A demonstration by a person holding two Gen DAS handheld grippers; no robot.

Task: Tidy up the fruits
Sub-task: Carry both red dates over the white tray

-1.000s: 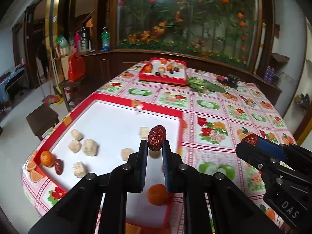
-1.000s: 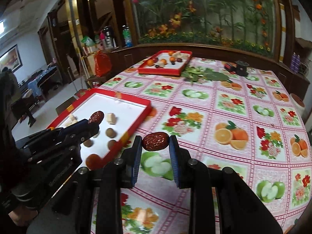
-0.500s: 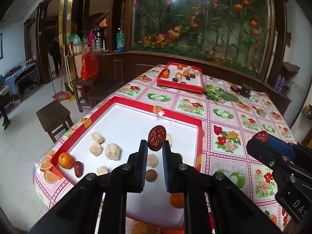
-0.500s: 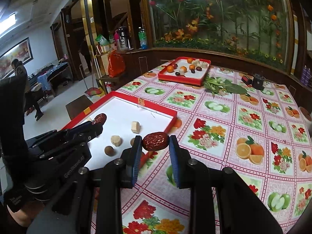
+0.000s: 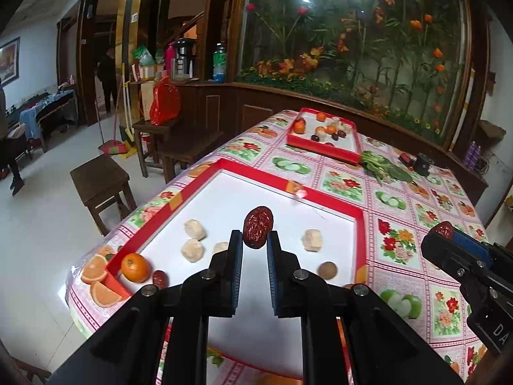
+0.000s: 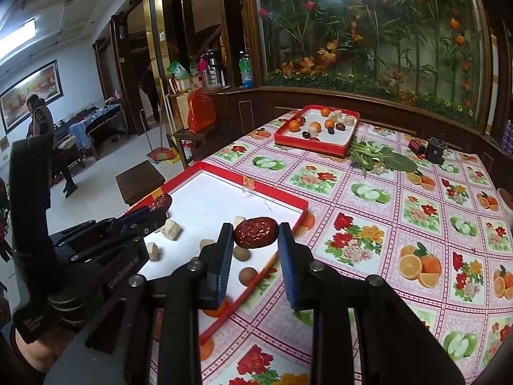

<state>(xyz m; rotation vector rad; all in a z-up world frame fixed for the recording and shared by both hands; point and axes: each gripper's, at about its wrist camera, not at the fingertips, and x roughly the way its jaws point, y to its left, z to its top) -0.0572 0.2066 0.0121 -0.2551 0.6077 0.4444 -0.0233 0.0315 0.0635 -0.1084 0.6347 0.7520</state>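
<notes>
My left gripper point(image 5: 254, 240) is shut on a wrinkled red date point(image 5: 257, 226), held upright high above the near red-rimmed white tray point(image 5: 290, 182). My right gripper point(image 6: 255, 233) is shut on a second red date point(image 6: 255, 233), held sideways above that tray's right rim point(image 6: 290, 200). Each gripper shows in the other's view: the right one point(image 5: 444, 234) and the left one point(image 6: 158, 207). The tray holds several pale chunks point(image 5: 194, 228), an orange point(image 5: 135, 267), a date point(image 5: 160, 278) and brown round fruits point(image 5: 327, 270).
A far red tray point(image 6: 315, 147) holds oranges, dark fruits and pale chunks. Leafy greens point(image 6: 381, 155) and a black object point(image 6: 435, 150) lie beyond on the flowered tablecloth. A wooden stool point(image 5: 99, 179) stands left of the table. People stand in the room at the left.
Both grippers have risen and pulled back with their dates still held, so the near tray and table look lower and farther. Fruits in the trays have not moved.
</notes>
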